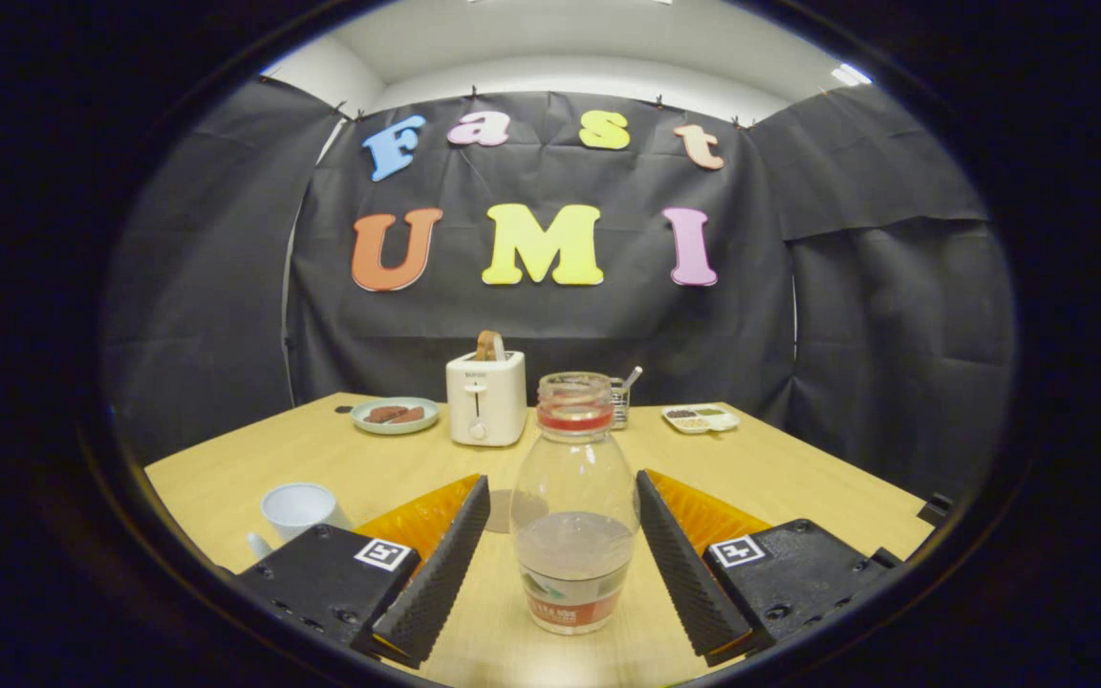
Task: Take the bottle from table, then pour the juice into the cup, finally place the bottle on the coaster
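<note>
The hand-held gripper (562, 535) sits low in the centre of the frame with its two ribbed black fingers (441, 564) spread wide, holding nothing; each finger is backed by an orange panel and carries a small square black-and-white marker on its black body. Between the fingers, apart from both, the bottle (574, 506) stands upright on the tabletop (789, 478). It is clear plastic, uncapped, with a red ring at the neck, pale liquid filling roughly its lower part, and a label band near the base in white, green and red whose writing is too small to make out. At the lower left, just beyond the left finger, a white cup (298, 509) stands with its mouth up. A greyish round patch behind the bottle's left side, next to the left finger's tip, may be the coaster (501, 511), though the bottle blurs it. Further back, near the middle of the frame, a white toaster (485, 398) holds a slice of bread, with a faint brand mark that cannot be read. To its left lies a pale green plate (396, 415) with brown pieces; to the right of the bottle's neck a small glass (619, 401) holds a utensil, and a white divided dish (701, 418) lies beyond. The tabletop is light wood, enclosed by black cloth walls under a white ceiling.
</note>
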A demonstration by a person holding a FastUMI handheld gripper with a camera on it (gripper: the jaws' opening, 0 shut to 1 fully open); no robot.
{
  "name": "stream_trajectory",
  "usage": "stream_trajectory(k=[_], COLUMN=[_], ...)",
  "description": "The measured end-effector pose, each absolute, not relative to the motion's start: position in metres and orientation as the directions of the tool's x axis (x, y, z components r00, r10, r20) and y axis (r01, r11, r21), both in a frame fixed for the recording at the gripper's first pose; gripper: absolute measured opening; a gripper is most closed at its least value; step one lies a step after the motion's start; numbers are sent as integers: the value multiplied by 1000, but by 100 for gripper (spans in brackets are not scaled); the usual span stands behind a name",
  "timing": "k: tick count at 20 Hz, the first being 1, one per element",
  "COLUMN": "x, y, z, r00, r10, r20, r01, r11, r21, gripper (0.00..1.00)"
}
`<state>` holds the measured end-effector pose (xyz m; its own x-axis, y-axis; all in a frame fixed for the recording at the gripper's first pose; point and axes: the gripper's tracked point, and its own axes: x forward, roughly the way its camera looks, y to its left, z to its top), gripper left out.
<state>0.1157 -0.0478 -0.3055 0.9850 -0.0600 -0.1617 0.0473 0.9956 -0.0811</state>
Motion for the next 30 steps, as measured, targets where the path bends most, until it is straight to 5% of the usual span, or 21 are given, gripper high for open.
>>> stream_trajectory(k=[18, 23, 30], x=[124, 129, 122], y=[-64, -59, -75], z=[-339, -337, -320], r00=[986, 989, 984], r10=[-102, -97, -135], r20=[-134, -114, -117], r01=[98, 91, 125], r11=[995, 994, 988], r21=[-30, -54, -90], gripper=[95, 84, 81])
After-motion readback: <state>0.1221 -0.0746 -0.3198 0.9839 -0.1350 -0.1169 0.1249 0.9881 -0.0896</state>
